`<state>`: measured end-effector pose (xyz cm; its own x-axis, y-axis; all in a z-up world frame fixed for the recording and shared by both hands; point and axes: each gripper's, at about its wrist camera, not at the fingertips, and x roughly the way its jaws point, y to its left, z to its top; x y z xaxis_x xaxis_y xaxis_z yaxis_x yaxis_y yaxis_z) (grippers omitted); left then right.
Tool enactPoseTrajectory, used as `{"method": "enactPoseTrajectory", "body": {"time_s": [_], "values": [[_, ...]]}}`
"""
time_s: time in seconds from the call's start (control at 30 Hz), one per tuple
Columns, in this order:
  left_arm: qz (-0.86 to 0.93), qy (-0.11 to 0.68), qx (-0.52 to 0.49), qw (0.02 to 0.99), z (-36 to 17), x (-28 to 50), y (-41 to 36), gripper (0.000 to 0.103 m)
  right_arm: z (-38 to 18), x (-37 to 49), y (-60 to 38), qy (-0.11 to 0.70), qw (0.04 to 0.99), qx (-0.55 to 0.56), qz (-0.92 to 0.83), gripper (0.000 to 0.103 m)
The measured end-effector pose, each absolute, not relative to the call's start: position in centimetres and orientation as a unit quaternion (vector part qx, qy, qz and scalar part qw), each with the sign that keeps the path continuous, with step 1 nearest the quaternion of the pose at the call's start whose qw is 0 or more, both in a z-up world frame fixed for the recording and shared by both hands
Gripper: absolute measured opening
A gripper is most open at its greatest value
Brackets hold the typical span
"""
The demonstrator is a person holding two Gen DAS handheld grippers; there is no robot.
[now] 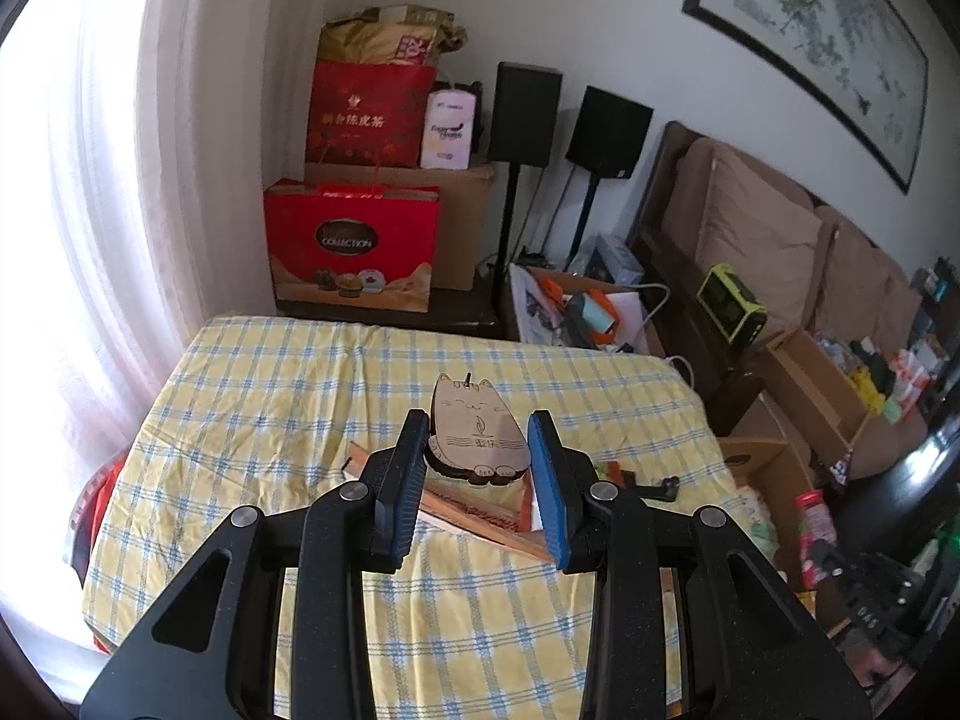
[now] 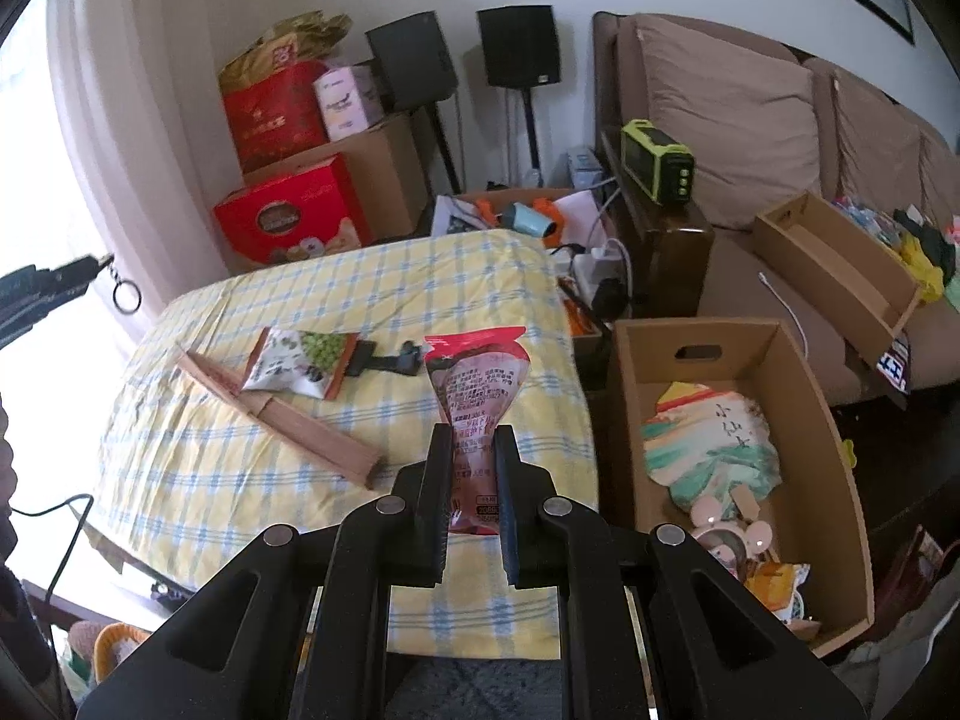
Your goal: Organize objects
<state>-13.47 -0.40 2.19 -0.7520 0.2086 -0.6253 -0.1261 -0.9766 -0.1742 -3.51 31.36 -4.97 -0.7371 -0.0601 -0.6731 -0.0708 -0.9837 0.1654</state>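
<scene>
Two hand-held grippers are up over the yellow checked worktop (image 2: 252, 480). The left hand-held gripper (image 1: 477, 450), partly closed, pinches a flat wooden cat tag (image 1: 474, 432) with small engraved characters. The right hand-held gripper (image 2: 474, 456), nearly closed, clamps a red snack packet (image 2: 477, 384) printed with fine text. "COLLECTION" reads on a red gift box (image 1: 351, 240).

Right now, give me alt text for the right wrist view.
The right tool is shut on a red snack packet above a yellow checked tablecloth. A green pea packet and a wooden strip lie on the cloth; an open cardboard box sits to the right.
</scene>
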Motion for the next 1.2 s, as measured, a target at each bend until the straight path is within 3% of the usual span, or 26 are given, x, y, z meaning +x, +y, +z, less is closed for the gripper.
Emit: {"method": "enactPoseTrajectory", "body": {"time_s": [0.37, 0.57, 0.77, 1.0, 1.2], "values": [[0.925, -0.038, -0.346, 0.151, 2.3, -13.0, 3.8, 0.031, -5.4, -0.2, 41.9, 0.161, 0.102, -0.355, 0.915, 0.012], [0.867, -0.120, -0.363, 0.320, 3.2, -12.1, 7.3, 0.031, -6.5, 3.3, 47.2, 0.188, 0.174, -0.356, 0.899, 0.012], [0.825, -0.067, -0.363, 0.428, 3.0, -11.3, 17.5, 0.031, -8.9, 4.9, 51.0, 0.221, 0.205, -0.374, 0.877, 0.013], [0.771, 0.029, -0.438, 0.461, -3.6, -11.1, 34.2, 0.031, -11.6, 4.7, 53.6, 0.233, 0.205, -0.405, 0.860, 0.013], [0.740, 0.026, -0.486, 0.465, -8.5, -11.3, 39.2, 0.031, -13.3, 4.3, 55.5, 0.248, 0.207, -0.426, 0.845, 0.014]]}}
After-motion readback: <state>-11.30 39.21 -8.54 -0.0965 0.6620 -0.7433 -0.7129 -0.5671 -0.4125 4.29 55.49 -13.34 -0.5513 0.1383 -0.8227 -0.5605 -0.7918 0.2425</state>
